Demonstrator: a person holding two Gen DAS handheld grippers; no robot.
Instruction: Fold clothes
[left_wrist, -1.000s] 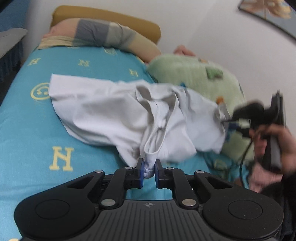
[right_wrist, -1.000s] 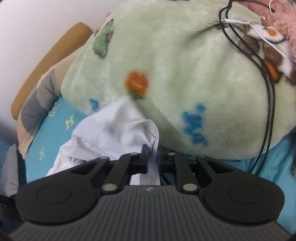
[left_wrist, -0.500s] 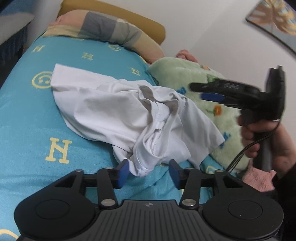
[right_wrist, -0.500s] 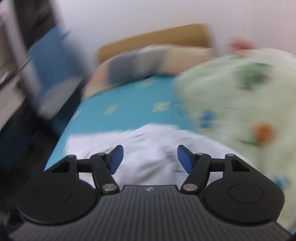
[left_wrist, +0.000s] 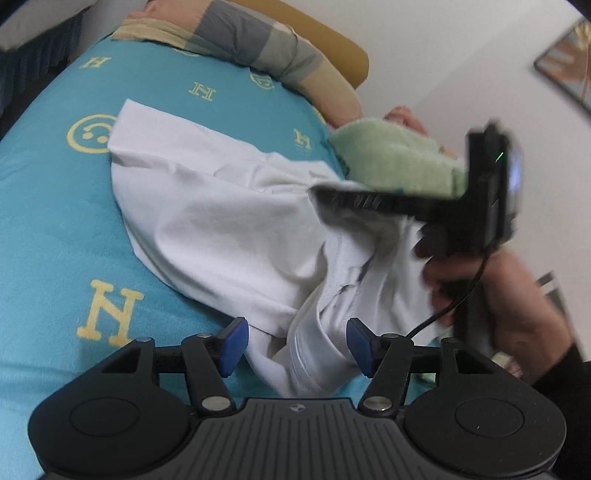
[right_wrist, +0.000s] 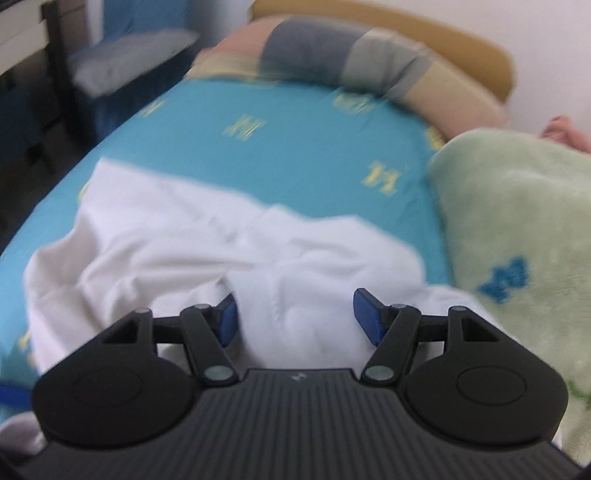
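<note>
A crumpled white garment (left_wrist: 229, 229) lies on the turquoise bed cover (left_wrist: 55, 206). In the left wrist view my left gripper (left_wrist: 295, 345) stands open, and a bunched hem of the garment lies loose between its blue pads. The right gripper's body (left_wrist: 388, 201), held by a person's hand (left_wrist: 509, 295), hovers over the garment's right side. In the right wrist view the white garment (right_wrist: 184, 236) spreads below my right gripper (right_wrist: 295, 319), which is open with cloth lying under its fingers, not pinched.
A green fleece blanket (right_wrist: 517, 236) is heaped on the right side of the bed. A striped pillow (left_wrist: 258, 40) and a mustard headboard (left_wrist: 332, 40) lie at the far end. A dark chair with a grey cushion (right_wrist: 133, 55) stands left of the bed.
Both grippers let go of the garment and opened wide. The right gripper swung away from the green blanket to over the garment's middle. The garment dropped flatter onto the bed.
</note>
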